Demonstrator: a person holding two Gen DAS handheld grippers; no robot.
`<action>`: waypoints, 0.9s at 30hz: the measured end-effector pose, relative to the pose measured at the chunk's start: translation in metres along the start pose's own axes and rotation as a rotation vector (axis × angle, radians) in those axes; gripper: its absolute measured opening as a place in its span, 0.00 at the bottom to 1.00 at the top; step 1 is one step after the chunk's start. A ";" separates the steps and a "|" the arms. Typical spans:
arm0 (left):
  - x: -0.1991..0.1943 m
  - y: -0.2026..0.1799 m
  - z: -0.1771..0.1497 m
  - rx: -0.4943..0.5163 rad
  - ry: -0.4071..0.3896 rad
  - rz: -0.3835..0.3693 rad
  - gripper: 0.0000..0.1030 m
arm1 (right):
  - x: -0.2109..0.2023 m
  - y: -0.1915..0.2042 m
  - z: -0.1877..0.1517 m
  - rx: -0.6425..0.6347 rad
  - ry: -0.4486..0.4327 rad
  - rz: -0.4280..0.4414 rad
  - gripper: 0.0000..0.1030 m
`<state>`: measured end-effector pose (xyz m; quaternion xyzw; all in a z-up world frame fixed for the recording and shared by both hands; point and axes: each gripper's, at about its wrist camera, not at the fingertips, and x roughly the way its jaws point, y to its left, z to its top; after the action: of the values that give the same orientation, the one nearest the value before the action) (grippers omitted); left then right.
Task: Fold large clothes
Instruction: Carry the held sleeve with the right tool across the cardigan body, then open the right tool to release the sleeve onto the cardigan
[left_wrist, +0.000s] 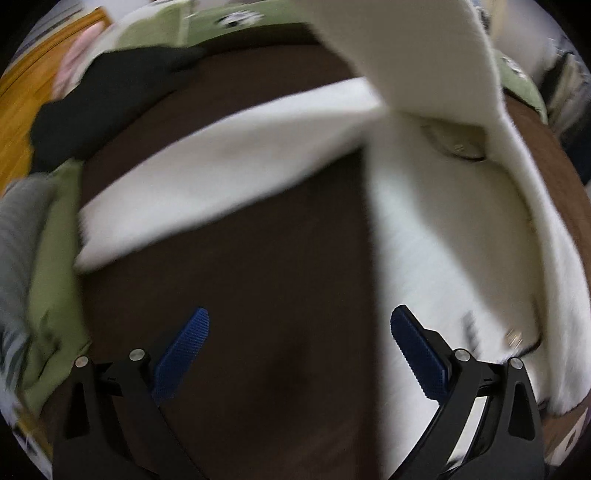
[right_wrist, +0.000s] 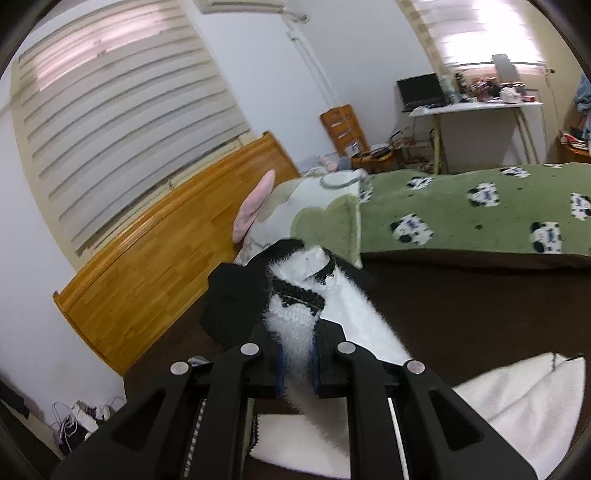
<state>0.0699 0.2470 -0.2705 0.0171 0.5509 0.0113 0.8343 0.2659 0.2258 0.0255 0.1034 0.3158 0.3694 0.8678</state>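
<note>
A fuzzy white sweater (left_wrist: 424, 229) lies spread on a dark brown sheet (left_wrist: 258, 295) covering the bed. The left gripper (left_wrist: 300, 332) hangs above the bare sheet, pointing steeply down, its blue pads (left_wrist: 184, 350) wide apart with nothing between them. The right gripper (right_wrist: 297, 365) has its jaws pinched tight on a black-trimmed edge of the sweater (right_wrist: 295, 310), lifting that part off the bed so the cloth trails down and away. A black garment (right_wrist: 236, 295) lies just beyond it. Further off are a green blanket (right_wrist: 461, 214) with panda prints, a pink pillow (right_wrist: 255, 206) and a wooden headboard (right_wrist: 155, 251).
</note>
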 end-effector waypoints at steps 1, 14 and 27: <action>0.001 0.013 -0.007 -0.014 0.012 0.012 0.94 | 0.009 0.004 -0.002 -0.006 0.011 0.005 0.11; 0.003 0.061 -0.091 -0.244 0.064 0.075 0.94 | 0.189 0.060 -0.186 -0.114 0.398 0.098 0.11; 0.001 0.083 -0.156 -0.399 0.075 0.135 0.94 | 0.244 0.072 -0.318 -0.124 0.643 0.130 0.12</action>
<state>-0.0732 0.3329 -0.3294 -0.1119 0.5661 0.1766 0.7974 0.1546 0.4317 -0.3074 -0.0516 0.5432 0.4562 0.7030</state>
